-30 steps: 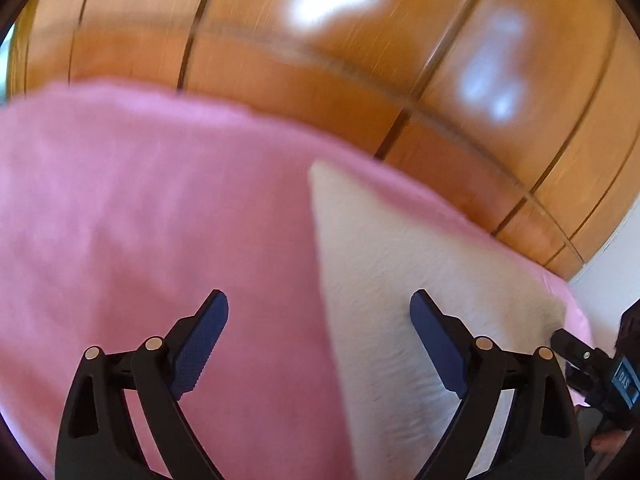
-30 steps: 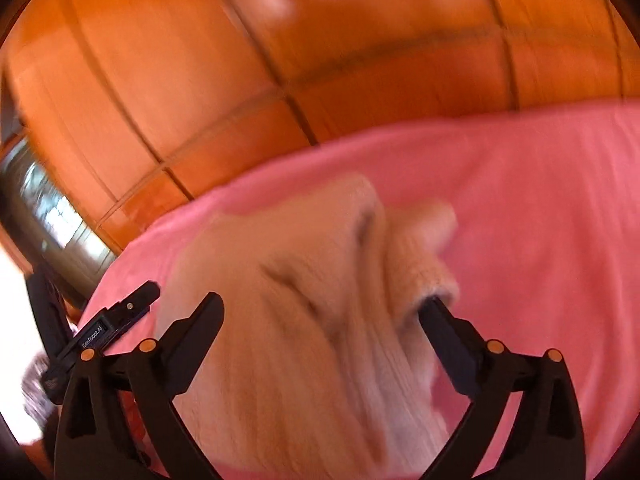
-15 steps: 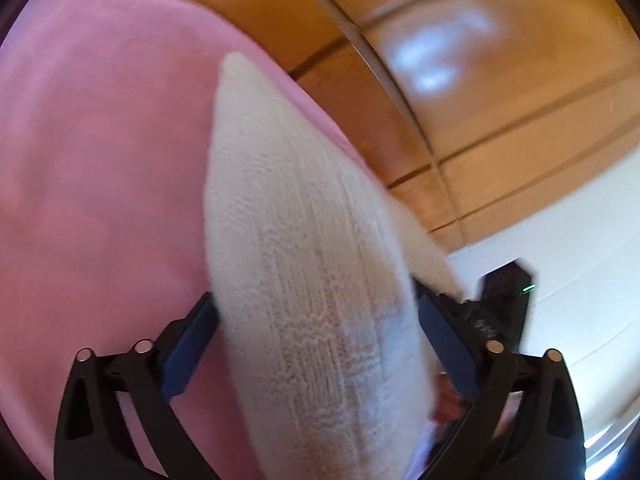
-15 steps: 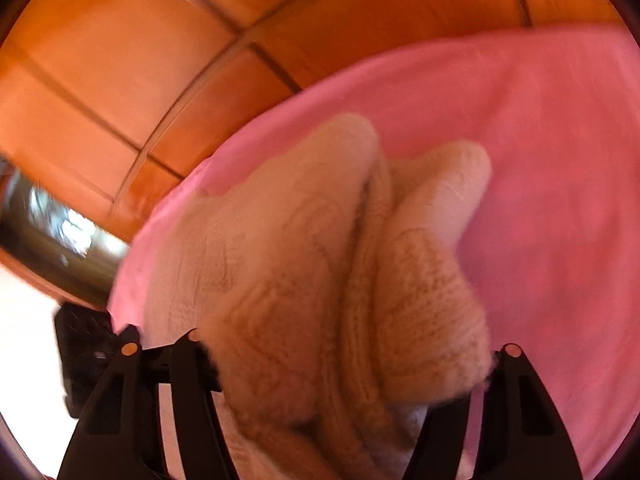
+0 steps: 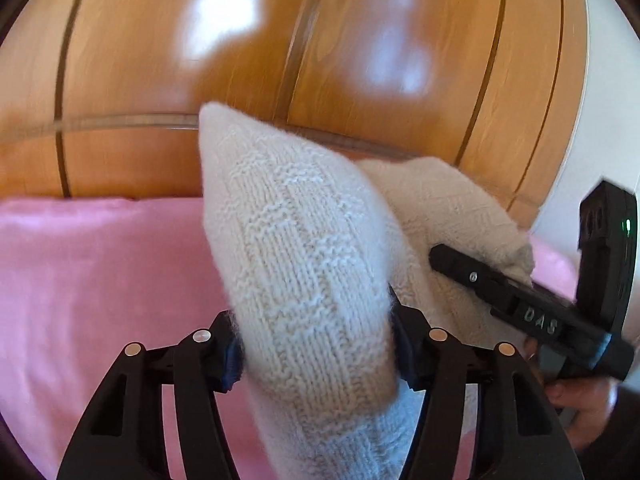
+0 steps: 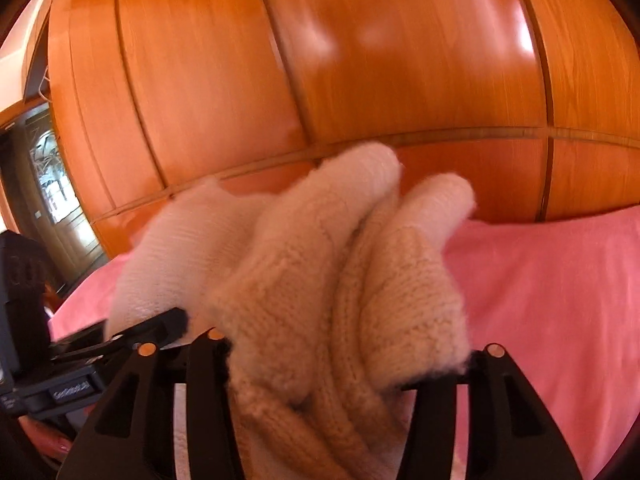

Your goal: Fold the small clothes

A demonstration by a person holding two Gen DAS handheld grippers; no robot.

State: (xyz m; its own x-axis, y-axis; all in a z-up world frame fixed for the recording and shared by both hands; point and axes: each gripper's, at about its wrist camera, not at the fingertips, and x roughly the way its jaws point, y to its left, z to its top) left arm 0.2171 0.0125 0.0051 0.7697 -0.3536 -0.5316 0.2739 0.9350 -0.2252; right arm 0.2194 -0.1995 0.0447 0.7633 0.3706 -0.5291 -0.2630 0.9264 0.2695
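Note:
A cream knitted sweater is bunched up and lifted off the pink sheet. My left gripper has a thick fold of it between its jaws, which are closing, and the blue pads press into the knit. In the right wrist view the same sweater fills the middle, with my right gripper shut on a rolled bunch of it. The right gripper's black finger shows at the right of the left wrist view, lying against the cloth. The fingertips of both grippers are largely hidden by wool.
The pink sheet spreads out on both sides of the garment. Glossy wooden panelling rises close behind it. A white wall is at the far right, a person's hand below it, and a glazed door at the far left.
Both grippers were open over the sweater lying on the sheet. They have closed on it, the right one first, and lifted it so it now stands against the panelling.

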